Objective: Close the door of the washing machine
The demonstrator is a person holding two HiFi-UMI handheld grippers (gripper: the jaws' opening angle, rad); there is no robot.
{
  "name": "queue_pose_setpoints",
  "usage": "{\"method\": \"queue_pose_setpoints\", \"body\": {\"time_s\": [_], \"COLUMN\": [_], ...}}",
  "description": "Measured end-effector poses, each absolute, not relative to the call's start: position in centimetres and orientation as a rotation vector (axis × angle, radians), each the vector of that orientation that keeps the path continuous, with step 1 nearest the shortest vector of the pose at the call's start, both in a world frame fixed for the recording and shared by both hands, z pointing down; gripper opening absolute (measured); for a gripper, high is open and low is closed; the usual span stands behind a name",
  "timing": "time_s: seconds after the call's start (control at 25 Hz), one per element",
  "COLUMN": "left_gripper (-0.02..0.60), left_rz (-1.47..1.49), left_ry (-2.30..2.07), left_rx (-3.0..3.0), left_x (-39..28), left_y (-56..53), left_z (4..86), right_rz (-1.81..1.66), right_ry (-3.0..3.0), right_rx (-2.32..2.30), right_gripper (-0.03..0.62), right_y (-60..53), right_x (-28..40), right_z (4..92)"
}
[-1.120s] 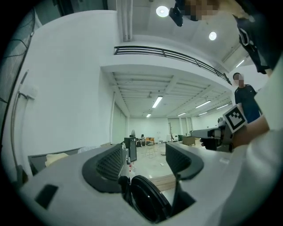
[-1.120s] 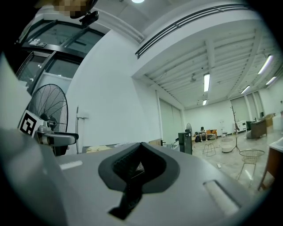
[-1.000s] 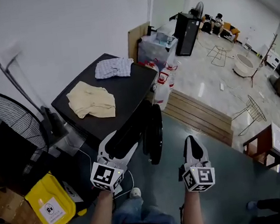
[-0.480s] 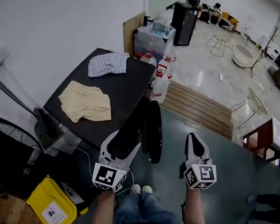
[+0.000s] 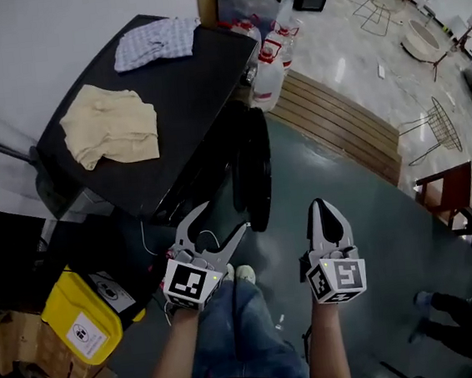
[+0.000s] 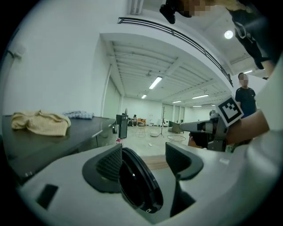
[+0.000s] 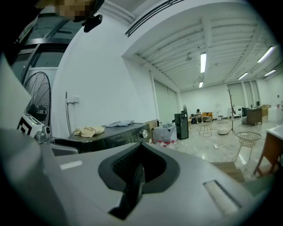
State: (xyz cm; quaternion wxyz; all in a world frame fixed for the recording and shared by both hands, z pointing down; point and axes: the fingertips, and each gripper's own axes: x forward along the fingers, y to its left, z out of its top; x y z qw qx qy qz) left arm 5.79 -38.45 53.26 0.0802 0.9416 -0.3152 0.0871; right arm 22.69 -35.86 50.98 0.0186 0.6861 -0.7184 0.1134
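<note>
The black front-loading washing machine (image 5: 172, 140) stands at upper left, and its round dark door (image 5: 255, 169) hangs open, swung out toward me. My left gripper (image 5: 220, 219) is open just below the door's lower edge. In the left gripper view the door (image 6: 137, 185) shows between the spread jaws of the left gripper (image 6: 143, 161), with nothing gripped. My right gripper (image 5: 323, 207) is shut on nothing, to the right of the door and apart from it. The right gripper (image 7: 139, 170) points past the machine's front panel (image 7: 117, 137).
A beige cloth (image 5: 112, 126) and a checked cloth (image 5: 158, 41) lie on the machine's top. A yellow container (image 5: 78, 326) sits at lower left. Plastic bottles (image 5: 270, 71) and a wooden step (image 5: 338, 127) are beyond the door. A brown table (image 5: 451, 203) stands at the right.
The head view has tipped down and nearer to the machine. The door stays open. Both grippers keep much the same places below it, left jaws open, right jaws shut.
</note>
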Motion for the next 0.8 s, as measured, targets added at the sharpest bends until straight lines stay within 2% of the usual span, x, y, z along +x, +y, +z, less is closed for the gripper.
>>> {"method": "queue_pose_setpoints", "body": {"time_s": [0.52, 0.8], "left_gripper": [0.282, 0.239], "left_rz": [0.453, 0.506], "left_ry": [-0.947, -1.038], "left_rx": [2.696, 2.652], "left_x": [11.7, 16.1], "left_y": [-35.4, -34.6], "left_z": [73.2, 79.9], "right_rz": [0.472, 0.496], "right_ry": [-2.210, -2.173], "right_rx": [2.096, 2.112], "right_gripper": [0.008, 0.008], "right_y": [-36.1, -34.6], "right_x": [24.3, 26.1], "right_z": [66.4, 71.2]}}
